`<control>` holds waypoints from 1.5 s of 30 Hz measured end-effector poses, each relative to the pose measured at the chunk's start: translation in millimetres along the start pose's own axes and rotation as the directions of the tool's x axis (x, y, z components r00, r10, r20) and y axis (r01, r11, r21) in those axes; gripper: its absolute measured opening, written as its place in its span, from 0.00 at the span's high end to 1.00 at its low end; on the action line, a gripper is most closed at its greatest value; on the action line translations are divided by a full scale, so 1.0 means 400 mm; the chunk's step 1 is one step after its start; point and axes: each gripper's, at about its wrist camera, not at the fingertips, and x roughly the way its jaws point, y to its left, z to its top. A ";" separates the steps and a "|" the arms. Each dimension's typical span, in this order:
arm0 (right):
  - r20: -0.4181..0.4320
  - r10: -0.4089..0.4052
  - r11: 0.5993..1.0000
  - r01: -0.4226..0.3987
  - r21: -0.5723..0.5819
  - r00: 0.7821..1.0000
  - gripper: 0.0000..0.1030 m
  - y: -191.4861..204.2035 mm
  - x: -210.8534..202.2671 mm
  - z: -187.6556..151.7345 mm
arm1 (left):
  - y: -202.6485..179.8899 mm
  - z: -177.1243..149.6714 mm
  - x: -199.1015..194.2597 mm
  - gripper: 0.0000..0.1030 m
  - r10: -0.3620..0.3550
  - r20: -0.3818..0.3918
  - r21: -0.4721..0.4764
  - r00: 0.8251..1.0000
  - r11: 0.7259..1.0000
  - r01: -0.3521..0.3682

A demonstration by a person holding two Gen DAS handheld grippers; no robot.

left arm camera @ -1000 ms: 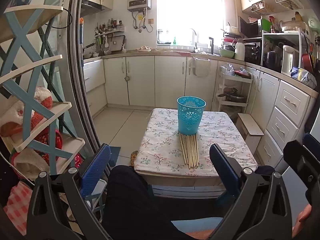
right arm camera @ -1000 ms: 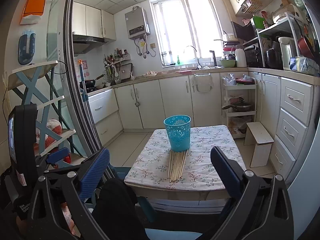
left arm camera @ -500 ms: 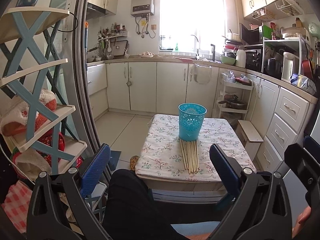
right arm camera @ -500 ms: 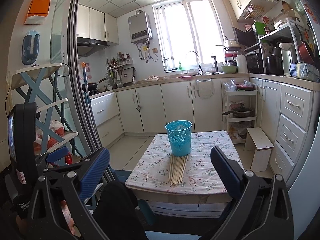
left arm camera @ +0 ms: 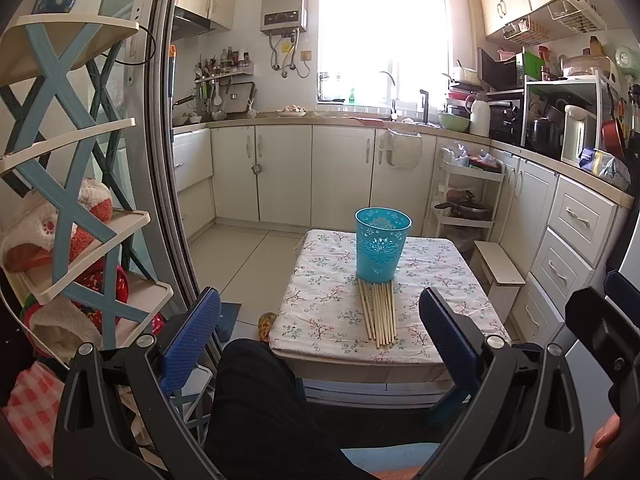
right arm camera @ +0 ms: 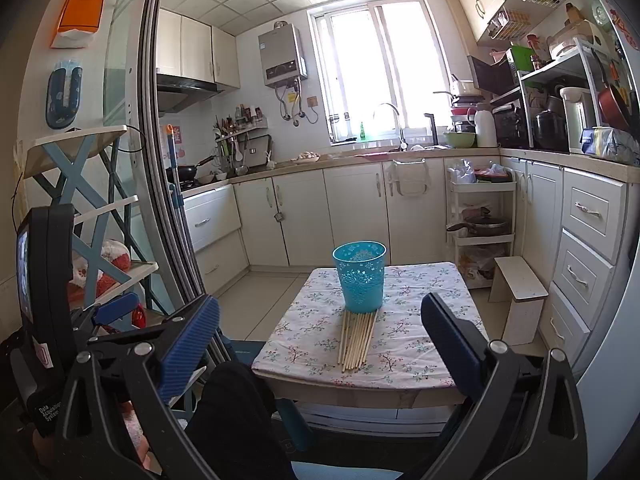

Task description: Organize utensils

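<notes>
A teal perforated cup (left arm camera: 382, 245) (right arm camera: 360, 276) stands upright on a low table with a floral cloth (left arm camera: 320, 304) (right arm camera: 416, 336). Several wooden chopsticks (left arm camera: 378, 314) (right arm camera: 356, 338) lie side by side on the cloth, right in front of the cup and reaching toward me. My left gripper (left arm camera: 320, 328) is open and empty, held well back from the table's near edge. The right gripper (right arm camera: 320, 332) is likewise open and empty, also short of the table. Both views frame the cup and chopsticks between blue finger pads (left arm camera: 192, 336) (right arm camera: 188, 344).
A person's dark-clad knee (left arm camera: 256, 400) (right arm camera: 232, 408) sits between me and the table. A blue-and-cream shelf rack (left arm camera: 68, 208) and a sliding door frame (left arm camera: 168, 160) stand left. White cabinets (left arm camera: 576, 232), a small stool (left arm camera: 498, 268) and a cart (left arm camera: 468, 200) line the right.
Both wrist views have tilted upward, showing more ceiling and wall; cup and chopsticks sit lower in frame. Both grippers stay open and empty.
</notes>
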 end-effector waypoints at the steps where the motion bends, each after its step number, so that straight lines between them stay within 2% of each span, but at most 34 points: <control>1: 0.001 0.000 1.000 0.000 0.001 1.000 0.06 0.000 0.000 0.000 | 0.000 -0.001 0.000 0.07 -0.002 0.001 0.001 1.000 1.000 0.002; 9: 0.000 -0.002 1.000 0.002 0.017 1.000 0.06 0.001 0.006 -0.001 | 0.001 -0.007 0.018 0.07 -0.015 -0.002 0.005 1.000 1.000 0.015; 14: -0.065 -0.010 1.000 0.010 0.004 0.998 0.06 -0.006 0.063 -0.001 | 0.003 -0.001 0.067 0.07 -0.035 -0.035 0.000 0.999 0.999 0.035; 21: -0.182 -0.040 0.998 0.047 0.036 0.982 0.06 -0.073 0.204 -0.018 | 0.022 0.006 0.213 0.07 -0.051 -0.145 -0.038 0.988 0.998 0.046; 25: -0.291 -0.081 0.996 0.091 0.021 0.953 0.07 -0.118 0.326 -0.047 | 0.026 -0.001 0.320 0.07 -0.046 -0.214 -0.049 0.976 0.998 0.037; 27: -0.352 -0.092 0.994 0.105 0.017 0.931 0.14 -0.144 0.407 -0.071 | 0.026 -0.008 0.380 0.07 -0.040 -0.253 -0.047 0.967 0.998 0.029; 28: -0.383 -0.103 0.994 0.113 0.004 0.918 0.22 -0.155 0.441 -0.083 | 0.025 -0.013 0.410 0.07 -0.036 -0.276 -0.046 0.961 0.999 0.025; 31: -0.481 -0.111 0.992 0.122 -0.008 0.870 0.35 -0.187 0.559 -0.127 | 0.028 -0.031 0.494 0.07 -0.029 -0.336 -0.052 0.941 0.999 0.013; 36: -0.567 -0.115 0.991 0.130 -0.014 0.816 0.58 -0.214 0.763 -0.199 | 0.029 -0.050 0.602 0.07 -0.009 -0.396 -0.055 0.918 0.998 -0.014; 37: -0.574 -0.083 0.991 0.125 0.035 0.814 0.62 -0.210 0.803 -0.216 | 0.030 -0.053 0.620 0.07 -0.006 -0.405 -0.056 0.914 0.998 -0.018; 41: -0.609 -0.090 0.984 0.164 0.067 0.788 0.73 -0.241 0.931 -0.254 | 0.040 -0.064 0.691 0.07 -0.004 -0.439 -0.069 0.899 0.997 -0.029; 45: -0.631 -0.096 0.977 0.193 0.087 0.770 0.77 -0.270 1.013 -0.271 | 0.040 -0.072 0.757 0.07 -0.004 -0.469 -0.074 0.883 0.997 -0.035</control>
